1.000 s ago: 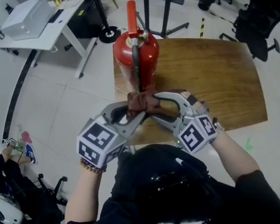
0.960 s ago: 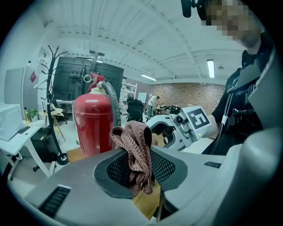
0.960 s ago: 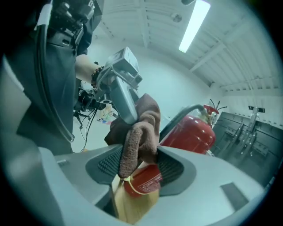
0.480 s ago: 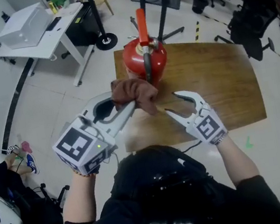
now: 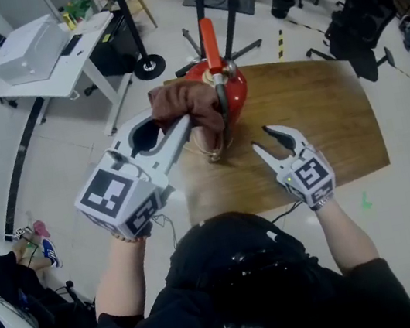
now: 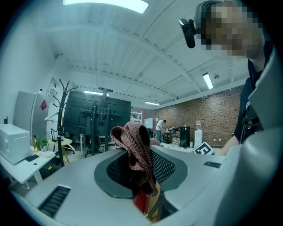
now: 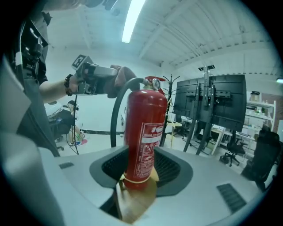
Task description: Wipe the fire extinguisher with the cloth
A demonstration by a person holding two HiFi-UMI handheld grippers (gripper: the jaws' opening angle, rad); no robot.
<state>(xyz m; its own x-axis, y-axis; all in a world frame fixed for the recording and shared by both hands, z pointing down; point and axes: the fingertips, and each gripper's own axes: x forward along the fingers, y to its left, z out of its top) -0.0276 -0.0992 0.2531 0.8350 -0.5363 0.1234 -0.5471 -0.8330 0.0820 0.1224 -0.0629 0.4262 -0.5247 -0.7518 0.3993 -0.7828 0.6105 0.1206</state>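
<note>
Fire extinguisher: one, red, the fire extinguisher [image 5: 233, 93] stands upright near the 11 o'clock corner of the wooden table [image 5: 323, 123], with its black hose [image 5: 222, 109] hanging down its near side.
Cloth: one, the brown knitted cloth [image 5: 182, 102] is bunched at 9 o'clock of the extinguisher's top and looks to be touching it.
Left gripper: the left gripper [image 5: 183, 126] is clamped on the cloth, jaws partly closed around the wad. It is held high, at 8 o'clock of the extinguisher.
Right gripper: the right gripper [image 5: 265, 139] has its jaws apart and gripping nothing. They have just been closing. It sits over the table at 5 o'clock of the extinguisher, clear of it. In its own view the extinguisher lines up between the jaws but lies beyond them.
Count: one extinguisher, one cloth, two grippers, one wooden table.
Surroundings: one white desk [image 5: 53, 60] at 10 o'clock of the table, well apart from it.
</note>
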